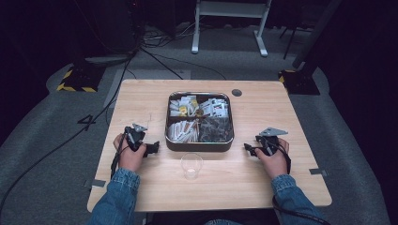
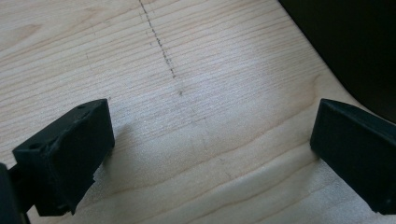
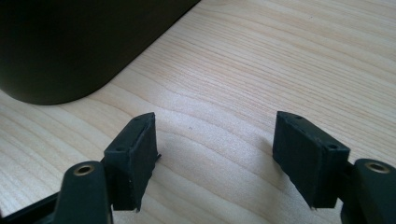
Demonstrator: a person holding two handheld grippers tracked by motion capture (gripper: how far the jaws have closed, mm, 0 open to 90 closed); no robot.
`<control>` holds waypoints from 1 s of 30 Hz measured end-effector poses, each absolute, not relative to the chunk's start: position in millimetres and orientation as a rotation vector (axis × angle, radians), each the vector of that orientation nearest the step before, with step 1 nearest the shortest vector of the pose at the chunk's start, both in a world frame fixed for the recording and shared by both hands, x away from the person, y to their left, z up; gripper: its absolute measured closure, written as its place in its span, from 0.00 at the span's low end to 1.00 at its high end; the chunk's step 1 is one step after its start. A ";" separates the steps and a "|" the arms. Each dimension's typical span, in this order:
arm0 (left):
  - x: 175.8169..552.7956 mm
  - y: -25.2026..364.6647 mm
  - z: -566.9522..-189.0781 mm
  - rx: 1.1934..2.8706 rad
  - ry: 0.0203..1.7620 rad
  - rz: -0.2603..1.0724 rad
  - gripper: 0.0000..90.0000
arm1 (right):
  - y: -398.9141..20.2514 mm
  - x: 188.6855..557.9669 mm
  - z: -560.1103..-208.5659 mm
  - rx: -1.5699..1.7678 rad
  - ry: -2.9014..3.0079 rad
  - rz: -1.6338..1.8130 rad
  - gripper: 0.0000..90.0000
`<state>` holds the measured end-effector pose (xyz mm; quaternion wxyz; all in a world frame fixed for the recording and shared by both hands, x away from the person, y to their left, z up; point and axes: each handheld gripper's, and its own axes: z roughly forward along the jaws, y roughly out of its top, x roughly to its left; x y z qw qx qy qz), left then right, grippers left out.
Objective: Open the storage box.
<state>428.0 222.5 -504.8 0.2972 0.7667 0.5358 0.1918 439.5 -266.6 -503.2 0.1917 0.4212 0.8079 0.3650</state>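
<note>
Meanwhile, both tongs — left [image 1: 152,149], right [image 1: 248,149] — wide open, empty, pointing inward toward upright cup [image 1: 191,165].

Denim sleeves [image 1: 117,190] (apparently cuffed), black claws [image 1: 152,149]

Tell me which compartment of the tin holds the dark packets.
The near-right compartment of the tin, closest to the right gripper. Its contents are dark brown; the other three hold mostly white packets.
</note>
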 end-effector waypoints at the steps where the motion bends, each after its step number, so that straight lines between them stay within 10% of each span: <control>1: 428.2 222.5 -504.8 2.037 1.424 0.509 0.00 | -266.5 439.5 -503.1 1.184 2.268 1.024 0.35; 30: 429.9 221.7 -504.9 2.034 1.427 0.514 0.00 | -256.4 441.7 -486.6 1.200 2.320 1.010 0.41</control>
